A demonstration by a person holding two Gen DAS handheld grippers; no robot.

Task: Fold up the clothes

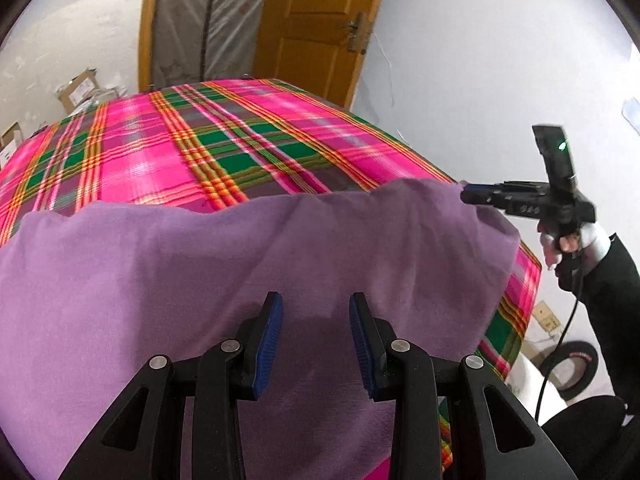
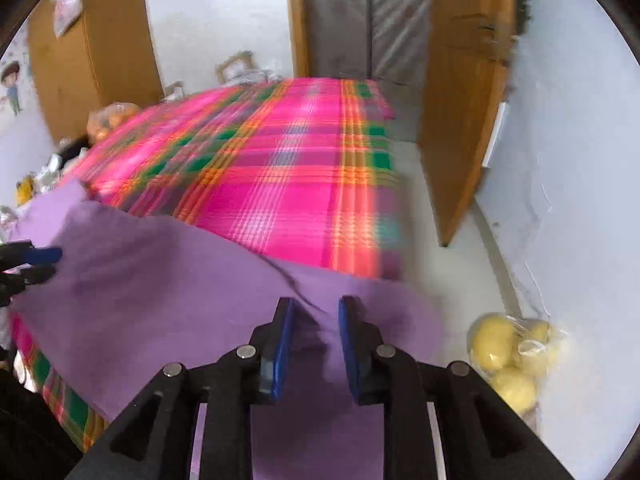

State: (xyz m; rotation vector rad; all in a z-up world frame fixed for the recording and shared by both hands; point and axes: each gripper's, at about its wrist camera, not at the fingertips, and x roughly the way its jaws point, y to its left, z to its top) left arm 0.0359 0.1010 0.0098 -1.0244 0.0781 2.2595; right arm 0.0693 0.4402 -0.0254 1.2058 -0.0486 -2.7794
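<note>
Purple cloth point(image 1: 248, 264) lay spread over the near end of a surface covered with a pink plaid sheet point(image 1: 224, 136); cannot tell whether bed or tabletop. Far edge of the cloth was wavy and looked raised off the sheet, and its near part hung toward the cameras. Left hand-held gripper point(image 1: 316, 340) hovered over the cloth, blue pads point(image 1: 269, 344) apart, nothing visibly between them. Right hand-held gripper point(image 2: 314, 350) had its pads apart too, with a fold of cloth running up between them; cannot tell if it was actually pinched. In the left wrist view the right hand-held gripper's tip sat at the cloth's far right corner, touching or just beside it, and the hand point(image 1: 560, 240) on its handle had a white cuff and dark sleeve. The right wrist view was motion-blurred. The left hand-held gripper showed at that view's left edge, against the cloth's side. Wooden door point(image 1: 316, 28) stood behind the sheet. Bag of yellow fruit point(image 2: 512, 352) on the floor, right. Cardboard boxes point(image 1: 80, 90) at far left.
</note>
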